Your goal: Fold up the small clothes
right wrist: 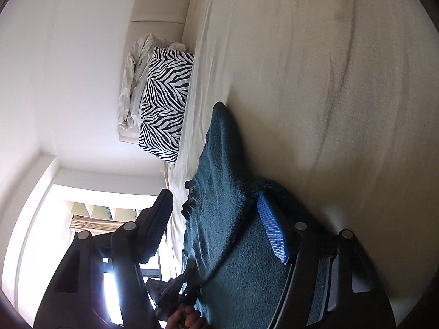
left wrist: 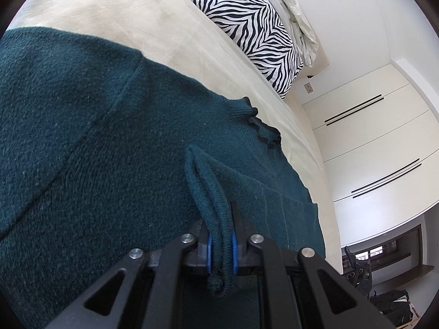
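A dark teal knitted sweater lies spread on the cream bed sheet, its ruffled collar toward the bed's edge. My left gripper is shut on a raised fold of the sweater's ribbed edge, which is pinched between the blue pads. In the right wrist view the sweater runs between the fingers of my right gripper. Its jaws stand apart: the blue-padded finger rests at the sweater's edge against the sheet, and the other finger hangs clear of the cloth.
A zebra-striped pillow and crumpled white bedding sit at the head of the bed by the wall. White wardrobe doors stand beyond the bed. A person's hand shows at the bottom of the right wrist view. A bright window is behind.
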Motion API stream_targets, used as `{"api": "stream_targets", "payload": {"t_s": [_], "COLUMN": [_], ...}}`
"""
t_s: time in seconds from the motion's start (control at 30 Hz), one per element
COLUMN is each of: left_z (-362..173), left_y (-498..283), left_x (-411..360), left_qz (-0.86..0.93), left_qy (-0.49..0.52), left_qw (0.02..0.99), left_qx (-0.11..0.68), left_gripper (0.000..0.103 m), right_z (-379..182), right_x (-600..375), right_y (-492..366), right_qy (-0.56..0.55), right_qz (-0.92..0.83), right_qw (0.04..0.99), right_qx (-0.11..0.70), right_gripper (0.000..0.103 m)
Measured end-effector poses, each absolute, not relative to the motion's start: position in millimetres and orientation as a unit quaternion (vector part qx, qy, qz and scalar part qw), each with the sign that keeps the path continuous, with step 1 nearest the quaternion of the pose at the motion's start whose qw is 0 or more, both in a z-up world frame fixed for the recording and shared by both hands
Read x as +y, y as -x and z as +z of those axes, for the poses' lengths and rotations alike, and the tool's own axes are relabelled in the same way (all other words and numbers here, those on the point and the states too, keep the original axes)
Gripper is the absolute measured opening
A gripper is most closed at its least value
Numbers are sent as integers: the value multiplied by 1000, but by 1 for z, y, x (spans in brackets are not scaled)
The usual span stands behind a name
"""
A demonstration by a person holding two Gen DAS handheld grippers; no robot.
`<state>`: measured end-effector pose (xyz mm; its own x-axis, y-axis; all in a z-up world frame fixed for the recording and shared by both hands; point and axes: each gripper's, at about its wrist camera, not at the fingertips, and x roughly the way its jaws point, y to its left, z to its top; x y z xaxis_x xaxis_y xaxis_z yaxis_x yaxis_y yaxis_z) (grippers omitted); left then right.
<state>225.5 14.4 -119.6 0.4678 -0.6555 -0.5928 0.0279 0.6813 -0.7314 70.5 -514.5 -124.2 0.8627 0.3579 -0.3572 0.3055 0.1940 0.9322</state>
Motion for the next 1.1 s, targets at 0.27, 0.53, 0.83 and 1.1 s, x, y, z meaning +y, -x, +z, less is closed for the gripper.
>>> {"api": "stream_targets", "payload": {"t_s": [0.27,0.53,0.83,1.1], "left_z": [-124,-132,-133,-134], "left_y": [-217,-216,-217,-215], "left_x": [13,19,17,17], "left_qz": [-220,-231,-233,-233], "left_qy": [314,328,327,326], "left_qw": [811,810,811,812], "left_qx": [441,429,425,424], "left_gripper": [11,13,12,12], "right_z": [-80,-90,-110,-108], "right_x": [-512,-523,-522,-521], "right_y": [-89,-195,-193,-133], "right_qy": [-590,-567,-556,-560], "right_qz": [67,104,142,164], "right_qw": [751,736,717,714], "right_qx": [290,355,397,387], "right_gripper": [65,65,64,64]}}
